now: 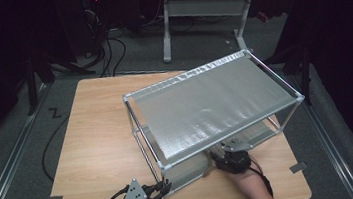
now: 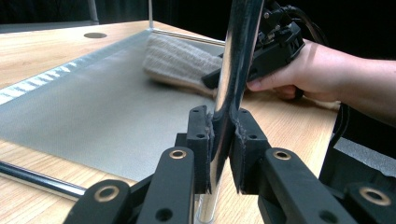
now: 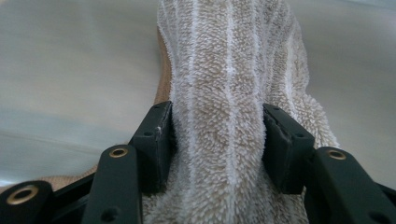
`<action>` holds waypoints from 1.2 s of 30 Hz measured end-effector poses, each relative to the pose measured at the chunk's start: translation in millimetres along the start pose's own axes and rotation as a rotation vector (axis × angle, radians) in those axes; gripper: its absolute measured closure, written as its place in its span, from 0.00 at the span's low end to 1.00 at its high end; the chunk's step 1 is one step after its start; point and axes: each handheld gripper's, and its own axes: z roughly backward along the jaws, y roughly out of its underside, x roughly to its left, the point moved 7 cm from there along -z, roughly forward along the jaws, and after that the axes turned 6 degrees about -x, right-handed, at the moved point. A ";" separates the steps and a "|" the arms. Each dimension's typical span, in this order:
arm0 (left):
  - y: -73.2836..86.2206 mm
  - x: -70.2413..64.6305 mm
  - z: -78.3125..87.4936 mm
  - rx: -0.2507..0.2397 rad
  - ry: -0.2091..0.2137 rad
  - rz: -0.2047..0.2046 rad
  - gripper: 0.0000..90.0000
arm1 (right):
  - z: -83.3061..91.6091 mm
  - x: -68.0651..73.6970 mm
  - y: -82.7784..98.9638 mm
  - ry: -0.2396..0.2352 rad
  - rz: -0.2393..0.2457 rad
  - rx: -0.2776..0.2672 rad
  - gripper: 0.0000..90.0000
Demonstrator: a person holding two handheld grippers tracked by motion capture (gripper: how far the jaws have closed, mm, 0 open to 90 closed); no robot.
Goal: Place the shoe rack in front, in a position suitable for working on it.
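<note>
We find the left gripper (image 2: 223, 140) clamped on the chrome corner post (image 2: 236, 70) of the two-tier shelf rack (image 1: 215, 105), which stands at the desk's (image 1: 95, 154) right half near its front edge. The right gripper (image 3: 217, 144) pinches a beige striped towel (image 3: 229, 93), which lies on the rack's grey lower shelf (image 2: 93, 102) near its front edge.

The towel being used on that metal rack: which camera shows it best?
The right gripper view: the striped beige towel is close up, pinched between the right gripper. The left gripper view shows it farther off on the lower shelf; from the high view I cannot make it out.
</note>
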 end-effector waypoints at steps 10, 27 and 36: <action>0.6 -1.9 1.0 0.000 0.000 -0.001 0.88 | 15.3 -77.5 19.3 0.205 -0.080 0.009 0.53; 1.2 -4.4 3.6 0.004 0.000 -0.010 0.88 | 46.7 -157.4 45.6 0.454 -0.160 0.015 0.53; 1.3 -4.2 3.4 0.001 0.004 -0.003 0.88 | 46.8 -155.7 46.0 0.423 -0.194 0.015 0.57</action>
